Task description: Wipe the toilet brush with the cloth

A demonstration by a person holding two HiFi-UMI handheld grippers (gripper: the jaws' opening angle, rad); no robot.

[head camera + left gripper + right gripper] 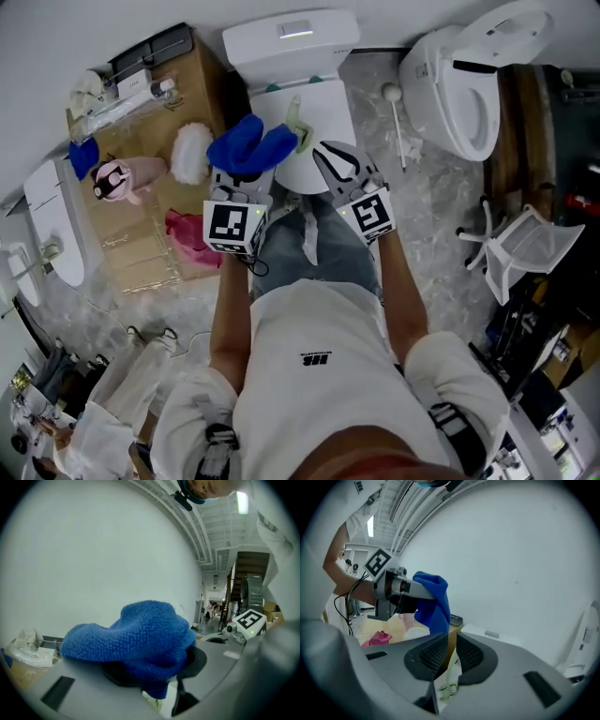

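Observation:
My left gripper (242, 172) is shut on a blue cloth (248, 143), which bunches over its jaws and hides them in the left gripper view (140, 641). My right gripper (323, 153) is beside it on the right, over the toilet bowl (323, 112). Its jaws stand close together on the thin handle of a pale green toilet brush (294, 120). In the right gripper view the brush (449, 686) hangs between the pads (471, 656), bristles low. The cloth (434, 599) hangs just ahead and left of those jaws, apart from the brush.
A white toilet with its tank (291, 42) is straight ahead against the wall. A second toilet (469, 89) stands at the right, with a white brush (398, 122) lying on the floor between them. At the left are a cardboard sheet (141, 253), a red rag (187, 239) and a white chair (516, 248).

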